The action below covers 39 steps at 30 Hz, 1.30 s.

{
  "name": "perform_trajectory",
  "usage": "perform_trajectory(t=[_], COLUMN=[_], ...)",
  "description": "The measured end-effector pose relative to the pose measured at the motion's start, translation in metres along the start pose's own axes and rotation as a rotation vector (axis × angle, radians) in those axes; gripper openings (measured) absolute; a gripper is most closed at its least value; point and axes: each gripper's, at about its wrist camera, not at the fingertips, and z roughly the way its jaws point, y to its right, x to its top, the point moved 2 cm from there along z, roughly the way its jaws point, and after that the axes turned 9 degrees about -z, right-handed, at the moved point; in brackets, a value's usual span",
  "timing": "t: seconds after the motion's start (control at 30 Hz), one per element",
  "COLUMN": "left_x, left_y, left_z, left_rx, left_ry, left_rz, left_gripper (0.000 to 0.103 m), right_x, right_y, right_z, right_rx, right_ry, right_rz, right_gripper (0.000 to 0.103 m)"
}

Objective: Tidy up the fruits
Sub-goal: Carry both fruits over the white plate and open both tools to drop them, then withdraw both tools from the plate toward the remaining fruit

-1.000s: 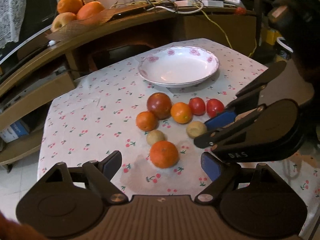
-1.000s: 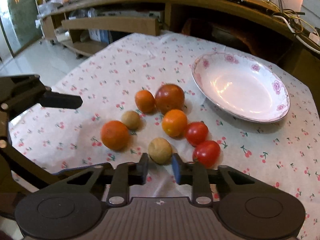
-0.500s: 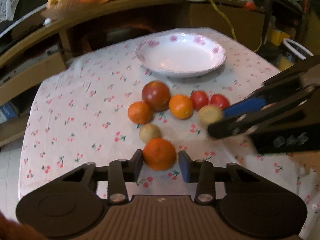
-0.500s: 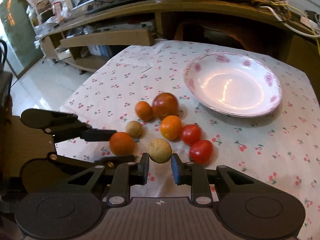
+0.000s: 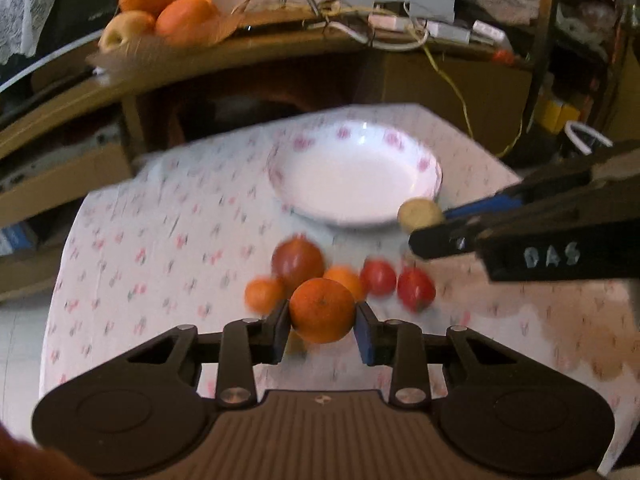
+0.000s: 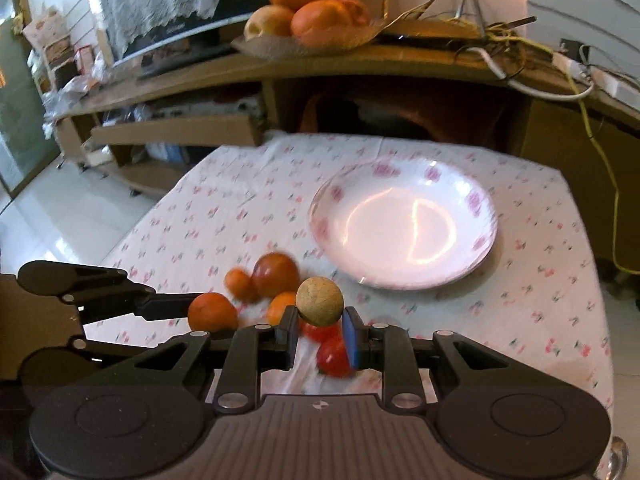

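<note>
My left gripper (image 5: 322, 320) is shut on a large orange (image 5: 322, 310) and holds it above the cherry-print tablecloth. My right gripper (image 6: 320, 320) is shut on a small tan round fruit (image 6: 319, 301), lifted near the front rim of the white floral bowl (image 6: 476, 200). In the left wrist view the tan fruit (image 5: 420, 213) hangs by the bowl's (image 5: 430, 160) right rim. On the cloth lie a dark red apple (image 5: 298, 260), two small oranges (image 5: 263, 294) and two tomatoes (image 5: 416, 289). The bowl holds nothing.
A wooden shelf unit (image 6: 360, 64) stands behind the table with a basket of oranges and an apple (image 6: 304, 16) and cables (image 6: 540, 80). The table's left edge (image 5: 60, 280) drops to a tiled floor.
Both grippers have risen with their fruits off the cloth. The right one has carried the tan fruit toward the bowl. The left closed on the large orange about half a second ago.
</note>
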Motion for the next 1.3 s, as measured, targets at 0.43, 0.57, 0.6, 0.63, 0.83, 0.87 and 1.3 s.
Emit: perform_trajectory(t=[0.43, 0.57, 0.6, 0.63, 0.83, 0.87, 1.3], left_x=[0.062, 0.065, 0.066, 0.066, 0.067, 0.067, 0.072], left_y=[0.006, 0.011, 0.012, 0.013, 0.016, 0.017, 0.015], left_z=[0.056, 0.067, 0.069, 0.071, 0.082, 0.083, 0.078], left_rx=[-0.002, 0.009, 0.01, 0.011, 0.012, 0.015, 0.013], left_ry=[0.021, 0.011, 0.009, 0.007, -0.013, -0.01, 0.005], left_rz=[0.007, 0.022, 0.024, 0.028, 0.039, 0.044, 0.016], left_gripper=[0.039, 0.039, 0.039, 0.039, 0.039, 0.039, 0.044], right_x=[0.021, 0.022, 0.022, 0.022, 0.019, 0.019, 0.02], right_y=[0.045, 0.056, 0.058, 0.06, 0.068, 0.069, 0.075], right_z=[0.037, 0.046, 0.048, 0.049, 0.057, 0.058, 0.05], right_rx=[-0.068, -0.067, -0.067, -0.066, -0.06, -0.057, -0.071], right_ry=[-0.009, -0.027, -0.029, -0.032, -0.057, -0.058, -0.031], right_rz=[0.054, 0.072, 0.073, 0.077, 0.09, 0.092, 0.112], right_gripper=[0.024, 0.024, 0.024, 0.025, 0.026, 0.026, 0.029])
